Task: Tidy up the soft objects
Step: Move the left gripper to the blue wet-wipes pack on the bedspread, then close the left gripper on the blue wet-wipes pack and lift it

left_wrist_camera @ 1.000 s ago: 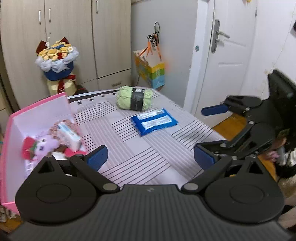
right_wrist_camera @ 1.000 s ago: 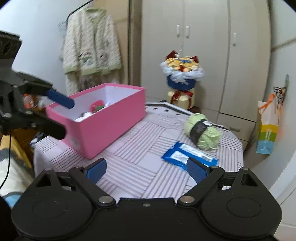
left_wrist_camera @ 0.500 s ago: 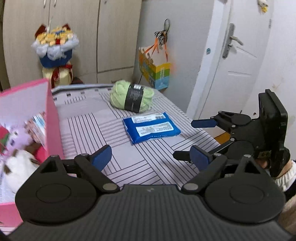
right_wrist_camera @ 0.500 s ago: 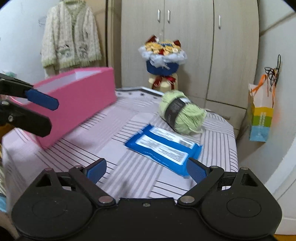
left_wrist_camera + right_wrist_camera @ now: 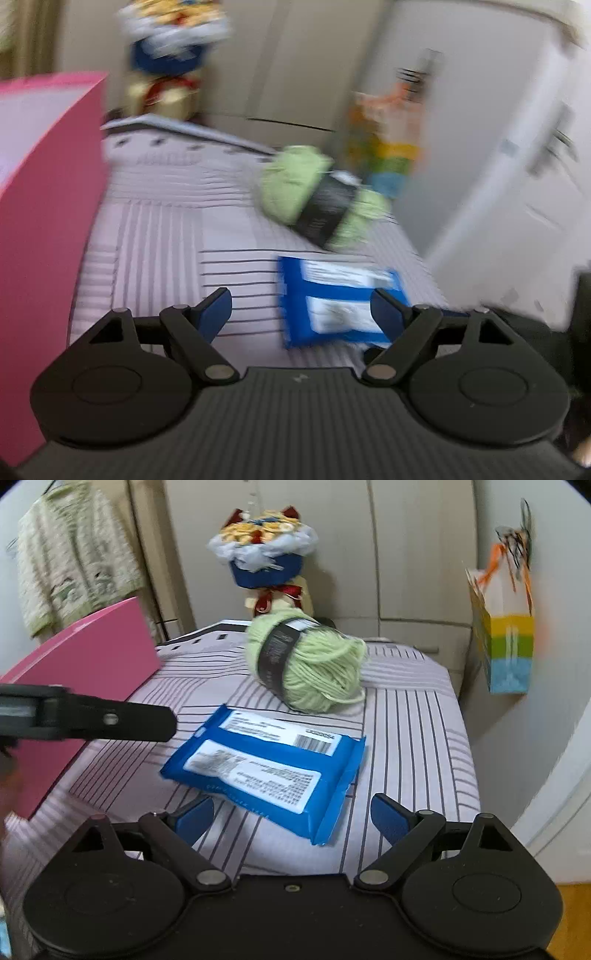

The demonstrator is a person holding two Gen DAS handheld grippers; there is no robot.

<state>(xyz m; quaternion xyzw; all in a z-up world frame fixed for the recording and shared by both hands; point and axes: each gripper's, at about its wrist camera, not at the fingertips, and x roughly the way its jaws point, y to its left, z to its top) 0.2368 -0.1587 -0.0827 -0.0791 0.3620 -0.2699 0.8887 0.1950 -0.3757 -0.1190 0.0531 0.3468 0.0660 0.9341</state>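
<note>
Right gripper (image 5: 291,814) low over the striped table cover (image 5: 417,716), blue-padded fingers spread wide with nothing between them, blue wipes packet (image 5: 271,764) flat on the cloth just ahead of the tips. Left gripper (image 5: 301,310) likewise spread wide and holding nothing, the same packet (image 5: 332,306) just ahead and to its right, far corner hidden behind the right finger. Seen from the right wrist, one black finger of the left gripper (image 5: 122,722) reaching in from the left above the cloth, near the packet's left end but apart from it.

Compared with half a second ago: both grippers closer to the packet, which now fills far more of each view; left camera heavily blurred and tilted; pink box (image 5: 40,229) now a plain wall pressed along the left of the left gripper, its contents out of sight; right gripper's body gone from most of the left view.

Count on the cloth: one wipes packet, one ball of light green yarn (image 5: 310,661) with a dark paper band, lying beyond the packet and apart from it, one pink box (image 5: 85,664) to the left of the right gripper. Beyond the table: one bouquet (image 5: 264,550) in blue wrap, one striped gift bag (image 5: 508,642) hanging on the right, one pale cardigan (image 5: 74,565) hanging on the left.
</note>
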